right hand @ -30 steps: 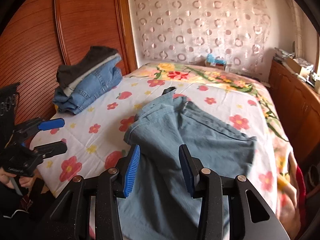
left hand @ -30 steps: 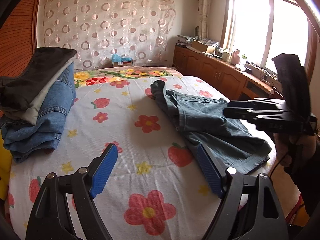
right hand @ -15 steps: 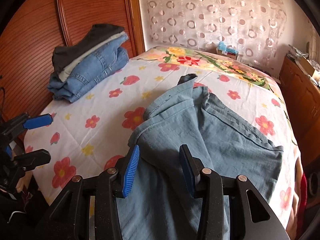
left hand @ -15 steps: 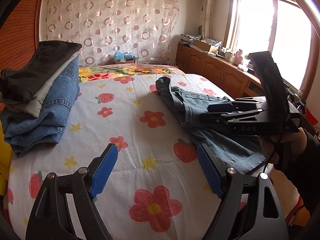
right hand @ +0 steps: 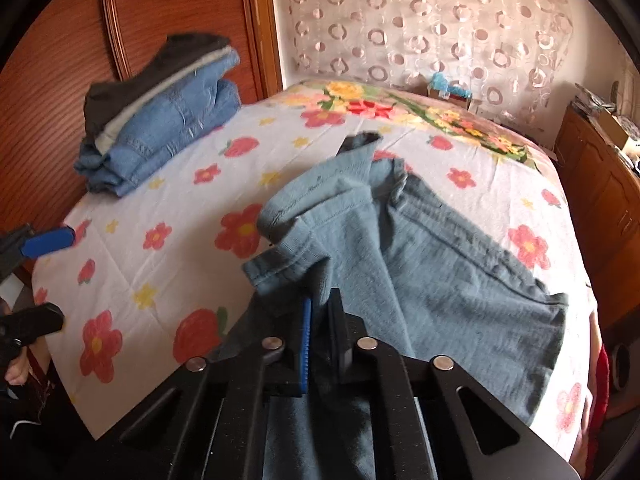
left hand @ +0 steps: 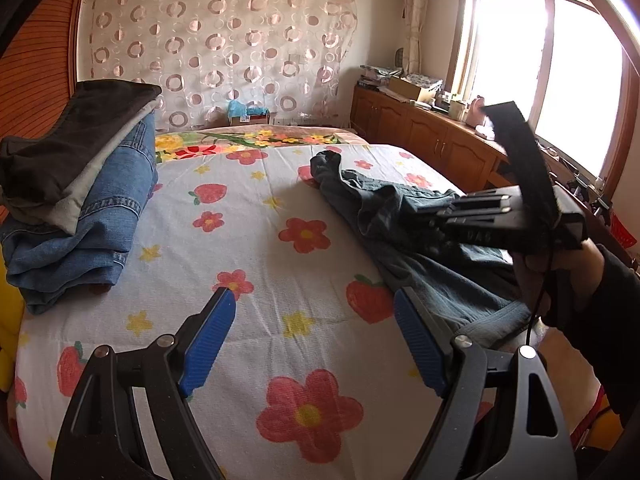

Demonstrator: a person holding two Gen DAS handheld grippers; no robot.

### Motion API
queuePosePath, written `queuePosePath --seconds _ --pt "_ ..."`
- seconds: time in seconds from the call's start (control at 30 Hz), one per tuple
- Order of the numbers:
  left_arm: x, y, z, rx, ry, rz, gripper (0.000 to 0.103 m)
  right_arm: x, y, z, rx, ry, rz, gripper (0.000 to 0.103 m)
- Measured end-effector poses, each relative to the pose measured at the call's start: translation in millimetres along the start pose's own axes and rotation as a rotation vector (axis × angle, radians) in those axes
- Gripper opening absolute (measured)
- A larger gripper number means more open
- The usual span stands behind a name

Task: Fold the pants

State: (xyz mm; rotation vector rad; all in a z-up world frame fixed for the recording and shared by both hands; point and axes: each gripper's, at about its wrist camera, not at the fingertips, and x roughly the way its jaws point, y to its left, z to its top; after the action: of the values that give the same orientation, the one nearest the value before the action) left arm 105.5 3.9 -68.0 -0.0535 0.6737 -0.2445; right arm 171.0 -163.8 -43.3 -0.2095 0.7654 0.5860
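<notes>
At the far left of the bed (left hand: 248, 248), against the wooden headboard (right hand: 168, 20), sits a stack of folded clothes (left hand: 76, 196): blue jeans at the bottom, a pale layer above, dark fabric on top. Next comes the flowered sheet, bare in the middle, and over it hangs the left gripper (left hand: 316, 336), its blue-padded fingers (left hand: 206, 342) spread wide with nothing between them, only the strawberry and flower print showing below. To the right lie the grey-blue pants (right hand: 432, 264), rumpled and partly spread across the right half of the bed, one hem turned up toward the middle. The right gripper (right hand: 320, 320) is at the pants' near edge, its fingers pressed together and pinching a fold of the denim between the pads. A hand in a dark sleeve (left hand: 600, 304) holds that gripper. Farthest right, a low wooden cabinet (left hand: 432, 140) runs under a bright window (left hand: 540, 60).
</notes>
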Motion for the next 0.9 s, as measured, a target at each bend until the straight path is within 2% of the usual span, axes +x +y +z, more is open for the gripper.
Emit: queuePosePath --seconds 0.17,0.4,0.5,0.6,0.63,0.7,0.73,0.9 --pt "3.4 -3.4 0.9 0.007 0.007 -0.008 0.082 -22.2 -17.0 0.9 0.033 -0.053 -0.016 0.004" --pt "11.7 -10.8 3.0 0.022 0.019 -0.027 0.082 -45.2 -46.3 4.8 0.075 -0.09 -0.098 0.004" --pt "13.7 -12.8 3.2 0.024 0.025 -0.029 0.082 -46.9 -50.4 4.7 0.096 -0.087 -0.088 0.004" --pt "14.7 -12.7 3.6 0.021 0.028 -0.028 0.082 -48.1 -36.7 2.8 0.074 -0.101 -0.044 0.004" --pt "14.7 -12.7 3.5 0.022 0.028 -0.027 0.082 -47.5 -32.3 3.5 0.064 -0.104 -0.028 0.006" --pt "14.5 -12.6 3.5 0.022 0.028 -0.028 0.082 -43.0 -19.4 2.6 0.035 -0.1 0.004 0.027" --pt "14.5 -12.7 3.5 0.022 0.027 -0.028 0.082 -40.4 -14.9 1.7 0.025 -0.091 0.017 0.042" --pt "16.1 -11.2 4.6 0.021 0.031 -0.026 0.082 -14.4 10.5 -2.4 -0.039 -0.011 0.073 0.045"
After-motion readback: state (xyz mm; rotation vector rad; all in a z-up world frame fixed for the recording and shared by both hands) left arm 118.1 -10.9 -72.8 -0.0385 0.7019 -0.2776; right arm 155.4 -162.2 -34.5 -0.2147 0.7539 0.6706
